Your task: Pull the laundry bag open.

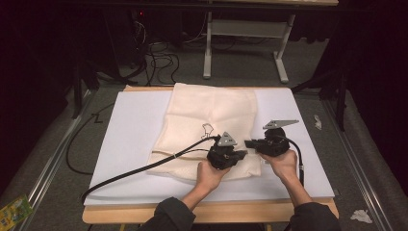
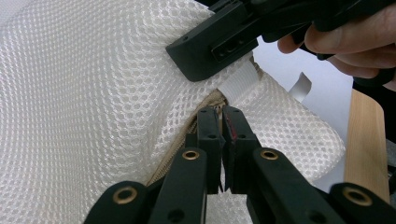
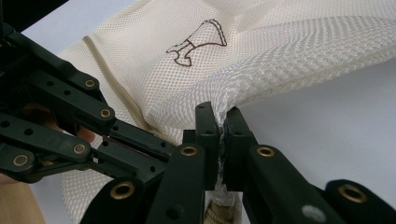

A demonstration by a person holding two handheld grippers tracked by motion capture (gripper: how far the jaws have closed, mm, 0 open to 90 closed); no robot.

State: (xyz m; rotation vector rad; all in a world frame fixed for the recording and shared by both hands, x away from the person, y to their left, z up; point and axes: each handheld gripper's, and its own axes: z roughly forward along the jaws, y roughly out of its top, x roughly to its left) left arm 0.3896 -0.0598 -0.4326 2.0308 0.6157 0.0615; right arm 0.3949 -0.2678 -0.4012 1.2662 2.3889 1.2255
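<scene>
A cream mesh bag point(image 1: 207, 120) lies flat on a white board point(image 1: 130, 144); a small dark outline logo point(image 3: 196, 44) is printed on it. Both grippers meet at the bag's near right corner. My left gripper point(image 1: 243, 153) points right, and its jaws point(image 2: 222, 114) are shut at the end of the tan zipper point(image 2: 187, 140), pinching the bag there. My right gripper point(image 1: 250, 143) points left, jaws point(image 3: 220, 116) shut on a fold of the mesh, which is pulled up into a ridge. In the left gripper view the right gripper's jaw sits over a white fabric tab point(image 2: 238, 84).
A black cable point(image 1: 144, 168) trails left from the left gripper across the bag and board. The wooden table edge point(image 1: 240, 211) runs along the front. Behind the table stand a white table frame point(image 1: 207, 48) and loose cables on the floor. A green packet point(image 1: 14, 209) lies on the floor at left.
</scene>
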